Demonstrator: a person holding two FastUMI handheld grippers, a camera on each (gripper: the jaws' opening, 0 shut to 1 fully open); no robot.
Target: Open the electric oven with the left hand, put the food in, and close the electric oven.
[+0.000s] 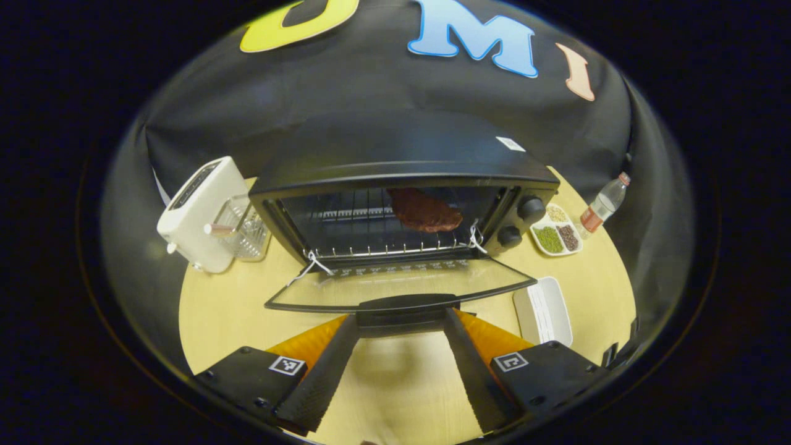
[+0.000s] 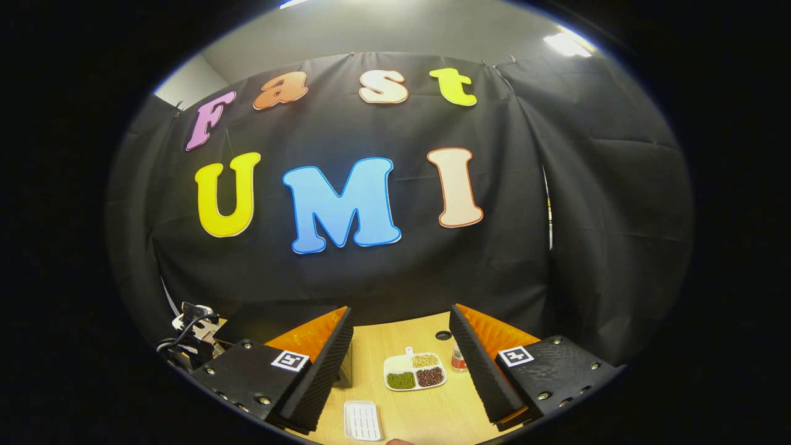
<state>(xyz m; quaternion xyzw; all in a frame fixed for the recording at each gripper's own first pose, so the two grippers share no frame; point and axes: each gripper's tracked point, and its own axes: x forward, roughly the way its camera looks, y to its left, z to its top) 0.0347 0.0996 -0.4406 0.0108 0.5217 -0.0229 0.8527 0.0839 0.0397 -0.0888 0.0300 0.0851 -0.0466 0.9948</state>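
In the left gripper view the black electric oven stands open, its glass door folded down flat toward me. A reddish-brown slab of food lies on the wire rack inside, toward the right. My left gripper is open at the door's front edge, and the black door handle lies between its two fingertips. In the right gripper view my right gripper is open with nothing between its fingers, raised over the table and facing the wall.
Left of the oven stand a white toaster and a clear container. To the right are a divided dish of beans, a small bottle and a white tray. The wooden table lies below.
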